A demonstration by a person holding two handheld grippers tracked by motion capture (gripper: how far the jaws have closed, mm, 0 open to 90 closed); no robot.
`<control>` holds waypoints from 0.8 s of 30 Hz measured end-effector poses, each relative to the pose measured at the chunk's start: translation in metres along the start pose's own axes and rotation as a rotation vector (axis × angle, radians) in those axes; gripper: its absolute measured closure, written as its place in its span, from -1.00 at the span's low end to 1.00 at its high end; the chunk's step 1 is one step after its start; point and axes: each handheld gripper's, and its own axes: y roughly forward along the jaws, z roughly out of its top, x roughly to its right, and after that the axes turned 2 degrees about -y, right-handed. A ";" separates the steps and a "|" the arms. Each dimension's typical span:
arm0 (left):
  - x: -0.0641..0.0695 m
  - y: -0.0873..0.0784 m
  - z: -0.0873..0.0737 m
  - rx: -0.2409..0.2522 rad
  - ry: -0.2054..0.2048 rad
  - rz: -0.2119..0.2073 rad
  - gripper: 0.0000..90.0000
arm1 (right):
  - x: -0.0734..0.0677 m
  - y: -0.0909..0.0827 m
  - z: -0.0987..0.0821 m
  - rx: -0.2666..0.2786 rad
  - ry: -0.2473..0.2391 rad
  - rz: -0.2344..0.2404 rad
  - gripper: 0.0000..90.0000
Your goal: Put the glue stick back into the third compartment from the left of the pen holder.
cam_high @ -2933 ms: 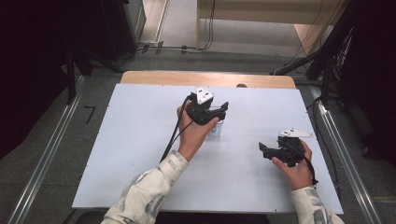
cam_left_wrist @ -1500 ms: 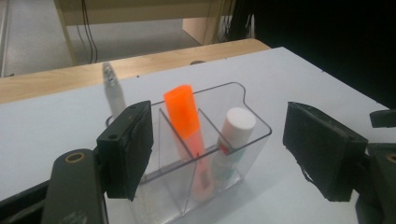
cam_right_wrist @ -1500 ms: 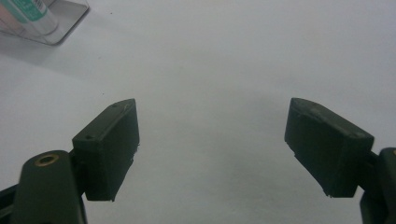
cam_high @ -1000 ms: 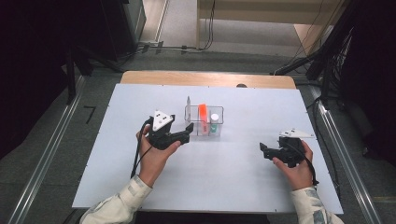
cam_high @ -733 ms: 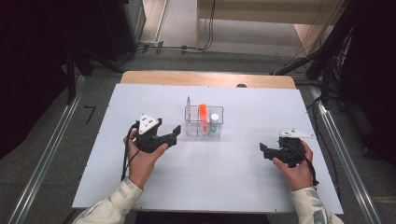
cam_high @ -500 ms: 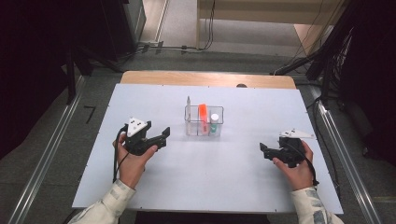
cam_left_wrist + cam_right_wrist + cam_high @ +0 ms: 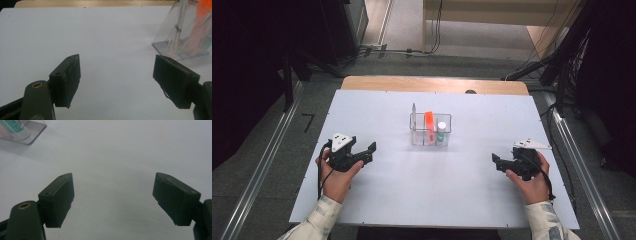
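A clear plastic organiser box (image 7: 430,129) stands on the white table (image 7: 462,185), a little beyond its middle. It holds an orange item (image 7: 429,121), a white-capped tube (image 7: 441,131) and a thin upright stick (image 7: 414,111). My left gripper (image 7: 368,153) rests low at the table's left side, open, nothing between its jaws. In the left gripper view the organiser box (image 7: 185,32) stands ahead to the right of the empty left gripper (image 7: 125,82). My right gripper (image 7: 496,161) sits at the table's right side, open and empty. The right gripper view has the tube (image 7: 17,127) at its top left corner, far from the right gripper (image 7: 120,202).
A wooden strip (image 7: 432,84) runs along the table's far edge. Dark equipment and cables (image 7: 562,55) stand beyond the table on the right, and metal rails (image 7: 262,170) run along the floor at both sides.
My left hand has drawn back from the organiser box to the left and toward the near edge, lowering to the table. The right hand has stayed where it was.
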 end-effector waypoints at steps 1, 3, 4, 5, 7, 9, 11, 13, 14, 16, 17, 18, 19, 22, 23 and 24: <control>-0.002 -0.001 -0.001 -0.005 -0.001 0.002 -0.48 | 0.001 -0.001 -0.001 0.003 0.005 0.000 -0.64; -0.003 -0.002 -0.002 -0.005 0.000 0.001 -0.48 | 0.002 -0.004 -0.001 0.009 0.010 -0.002 -0.64; -0.004 -0.003 -0.003 -0.005 0.000 0.001 -0.49 | 0.003 -0.006 -0.002 0.012 0.016 -0.002 -0.64; -0.004 -0.004 -0.003 -0.004 0.001 0.001 -0.49 | 0.004 -0.006 -0.002 0.015 0.018 -0.004 -0.64; -0.005 -0.007 -0.004 -0.002 0.002 -0.001 -0.49 | 0.006 -0.008 -0.003 0.018 0.020 -0.010 -0.64; -0.006 -0.009 -0.005 -0.002 0.004 0.001 -0.51 | 0.007 -0.010 -0.005 0.012 0.012 -0.029 -0.64; -0.009 -0.011 -0.006 -0.002 0.004 0.008 -0.51 | 0.009 -0.013 -0.007 0.020 0.016 -0.037 -0.64; -0.011 -0.012 -0.008 -0.002 0.000 0.014 -0.51 | 0.011 -0.017 -0.009 0.027 0.026 -0.046 -0.64; -0.013 -0.013 -0.008 -0.004 0.001 0.016 -0.51 | 0.012 -0.018 -0.010 0.030 0.026 -0.049 -0.64; -0.014 -0.015 -0.010 -0.003 -0.001 0.019 -0.51 | 0.013 -0.021 -0.012 0.032 0.026 -0.055 -0.64; -0.015 -0.016 -0.010 -0.006 -0.002 0.023 -0.51 | 0.014 -0.022 -0.013 0.033 0.025 -0.060 -0.64; -0.015 -0.016 -0.011 -0.012 0.004 0.025 -0.51 | 0.015 -0.023 -0.014 0.034 0.029 -0.064 -0.64; -0.016 -0.016 -0.012 -0.015 0.003 0.025 -0.51 | 0.016 -0.025 -0.014 0.033 0.029 -0.067 -0.64; -0.016 -0.016 -0.015 -0.028 0.007 0.026 -0.52 | 0.020 -0.028 -0.017 0.041 0.040 -0.074 -0.64; -0.016 -0.016 -0.015 -0.031 0.007 0.027 -0.53 | 0.021 -0.029 -0.018 0.042 0.044 -0.077 -0.64; -0.016 -0.017 -0.015 -0.033 0.010 0.027 -0.53 | 0.022 -0.030 -0.018 0.043 0.046 -0.078 -0.64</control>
